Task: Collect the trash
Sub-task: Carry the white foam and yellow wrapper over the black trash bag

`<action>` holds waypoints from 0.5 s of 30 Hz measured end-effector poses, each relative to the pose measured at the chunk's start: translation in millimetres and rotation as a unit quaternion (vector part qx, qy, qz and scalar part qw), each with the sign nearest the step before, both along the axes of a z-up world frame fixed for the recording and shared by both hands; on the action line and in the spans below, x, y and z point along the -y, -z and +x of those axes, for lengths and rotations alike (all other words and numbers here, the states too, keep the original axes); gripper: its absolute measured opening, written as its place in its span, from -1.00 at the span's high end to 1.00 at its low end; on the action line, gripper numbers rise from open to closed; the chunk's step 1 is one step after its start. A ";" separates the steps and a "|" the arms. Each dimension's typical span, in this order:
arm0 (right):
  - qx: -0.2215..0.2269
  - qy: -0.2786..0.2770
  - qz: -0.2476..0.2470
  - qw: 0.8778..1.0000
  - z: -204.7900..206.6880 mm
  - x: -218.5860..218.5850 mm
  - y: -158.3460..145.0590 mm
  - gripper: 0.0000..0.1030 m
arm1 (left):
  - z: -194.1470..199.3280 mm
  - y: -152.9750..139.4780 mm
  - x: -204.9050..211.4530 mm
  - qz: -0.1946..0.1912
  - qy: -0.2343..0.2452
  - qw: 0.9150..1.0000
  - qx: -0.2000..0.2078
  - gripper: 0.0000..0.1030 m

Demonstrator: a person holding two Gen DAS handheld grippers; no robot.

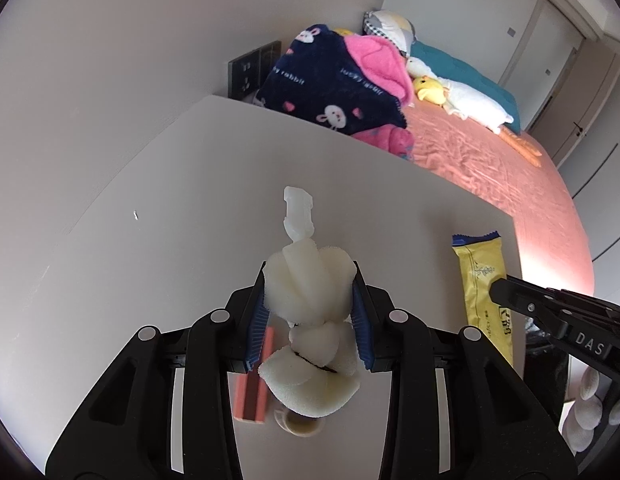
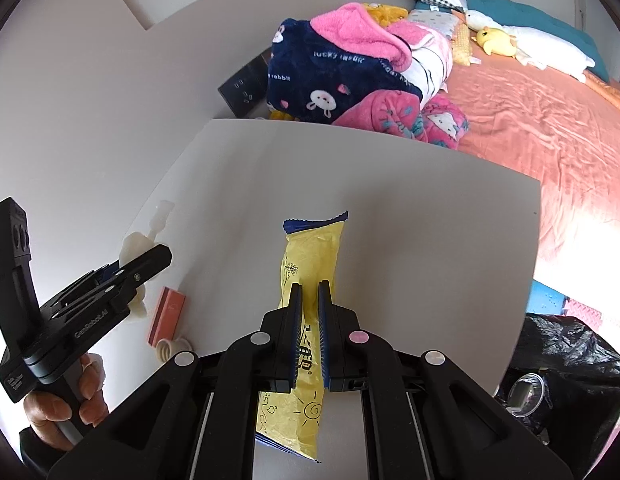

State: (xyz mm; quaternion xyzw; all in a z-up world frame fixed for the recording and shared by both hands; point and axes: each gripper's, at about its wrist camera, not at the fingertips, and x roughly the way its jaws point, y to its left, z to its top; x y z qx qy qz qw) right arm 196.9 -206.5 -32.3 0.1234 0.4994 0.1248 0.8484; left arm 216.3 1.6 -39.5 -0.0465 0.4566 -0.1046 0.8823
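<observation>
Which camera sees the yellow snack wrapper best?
The right wrist view: the yellow wrapper runs down the middle, pinched by the right gripper, its whole length showing. The left wrist view shows the wrapper only at the right edge, partly behind that gripper.

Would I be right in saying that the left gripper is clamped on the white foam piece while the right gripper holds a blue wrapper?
Not quite: the wrapper in the right gripper is yellow, with only a blue end seam, as the right wrist view shows. The left gripper is indeed clamped on the white foam piece.
</observation>
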 end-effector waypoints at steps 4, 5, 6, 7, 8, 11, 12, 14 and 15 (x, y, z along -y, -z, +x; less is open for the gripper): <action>0.009 -0.004 0.006 1.000 -10.8 7.9 -12.2 0.82 | -14.5 -10.9 9.1 -0.004 0.004 1.000 0.005 0.31; 0.013 -0.006 0.006 1.000 -13.9 9.9 -15.7 0.82 | -18.9 -13.7 12.4 -0.004 0.005 1.000 0.007 0.31; 0.017 -0.008 0.007 1.000 -17.3 11.9 -19.3 0.82 | -21.8 -15.7 14.7 -0.005 0.006 1.000 0.008 0.31; 0.021 -0.009 0.007 1.000 -20.7 13.6 -22.8 0.82 | -25.7 -18.1 17.7 -0.007 0.008 1.000 0.009 0.31; 0.025 -0.010 0.008 1.000 -24.2 15.9 -26.2 0.82 | -29.1 -20.0 20.7 -0.009 0.009 1.000 0.010 0.31; 0.037 -0.014 0.009 0.999 -34.8 22.8 -35.4 0.82 | -42.2 -27.1 32.2 -0.012 0.016 1.000 0.015 0.31; 0.040 -0.014 0.008 0.999 -36.8 23.8 -37.3 0.82 | -44.6 -28.5 35.4 -0.013 0.019 1.000 0.016 0.31; 0.043 -0.016 0.007 0.999 -42.3 27.8 -41.0 0.82 | -50.5 -32.1 43.6 -0.014 0.024 0.999 0.020 0.31; 0.044 -0.015 0.007 0.999 -45.5 30.3 -43.0 0.82 | -52.5 -33.1 46.3 -0.015 0.026 0.999 0.020 0.31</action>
